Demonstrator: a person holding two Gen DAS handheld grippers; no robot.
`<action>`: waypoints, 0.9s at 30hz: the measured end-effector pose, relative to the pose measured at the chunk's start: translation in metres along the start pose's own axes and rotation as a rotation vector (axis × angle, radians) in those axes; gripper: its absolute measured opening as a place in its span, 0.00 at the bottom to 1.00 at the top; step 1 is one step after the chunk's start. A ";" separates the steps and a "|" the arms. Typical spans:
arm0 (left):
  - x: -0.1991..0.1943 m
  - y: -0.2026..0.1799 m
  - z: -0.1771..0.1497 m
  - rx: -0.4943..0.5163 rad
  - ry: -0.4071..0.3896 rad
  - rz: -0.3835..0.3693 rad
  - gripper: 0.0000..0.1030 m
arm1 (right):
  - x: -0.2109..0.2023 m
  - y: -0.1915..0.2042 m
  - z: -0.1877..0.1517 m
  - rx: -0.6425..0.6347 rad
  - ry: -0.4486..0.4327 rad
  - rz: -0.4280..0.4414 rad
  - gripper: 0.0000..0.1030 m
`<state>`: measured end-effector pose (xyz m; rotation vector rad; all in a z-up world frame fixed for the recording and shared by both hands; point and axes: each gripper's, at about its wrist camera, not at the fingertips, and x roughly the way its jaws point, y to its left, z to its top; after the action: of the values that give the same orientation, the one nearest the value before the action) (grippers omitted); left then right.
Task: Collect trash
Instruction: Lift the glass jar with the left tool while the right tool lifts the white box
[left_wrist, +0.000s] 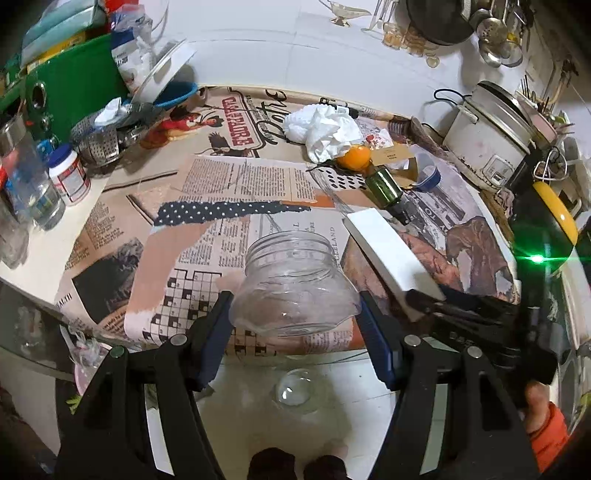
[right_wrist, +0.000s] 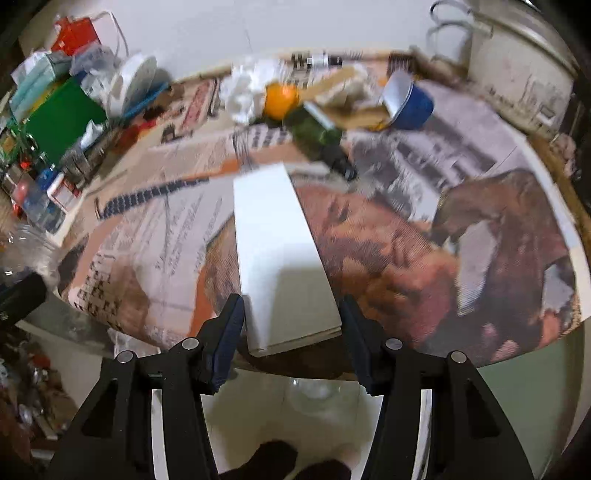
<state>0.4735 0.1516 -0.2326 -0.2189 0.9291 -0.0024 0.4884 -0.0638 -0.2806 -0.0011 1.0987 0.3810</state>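
Note:
A clear, empty jar (left_wrist: 291, 280) is clamped between the fingers of my left gripper (left_wrist: 294, 299), its threaded mouth pointing away, raised over the near edge of the table. My right gripper (right_wrist: 291, 301) is shut on the near end of a long flat white box (right_wrist: 273, 236). The box slants up over the table, and the left wrist view shows the same box (left_wrist: 388, 251) just right of the jar. On the far side lie crumpled white paper (left_wrist: 325, 129), an orange (left_wrist: 354, 157), a green bottle (left_wrist: 384, 188) on its side and a tipped blue cup (left_wrist: 428, 173).
The round table (left_wrist: 221, 184) wears a newspaper-print cover. A rice cooker (left_wrist: 491, 136) stands at the far right. A green box (left_wrist: 74, 85), a metal strainer (left_wrist: 99, 140), a white pill jar (left_wrist: 70, 177) and bottles crowd the left. Pale floor tiles (left_wrist: 295, 424) show below the grippers.

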 end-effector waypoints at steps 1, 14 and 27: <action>0.000 0.000 -0.001 -0.001 0.000 0.005 0.63 | 0.003 0.000 0.001 -0.005 0.010 0.002 0.49; 0.004 0.014 0.005 -0.018 0.015 0.029 0.63 | 0.024 0.018 0.004 -0.091 0.014 -0.075 0.49; -0.022 0.003 0.000 0.029 -0.026 -0.003 0.63 | -0.069 0.020 -0.010 -0.025 -0.174 -0.039 0.46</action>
<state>0.4605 0.1564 -0.2156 -0.1929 0.9025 -0.0163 0.4464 -0.0675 -0.2219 -0.0108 0.9208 0.3532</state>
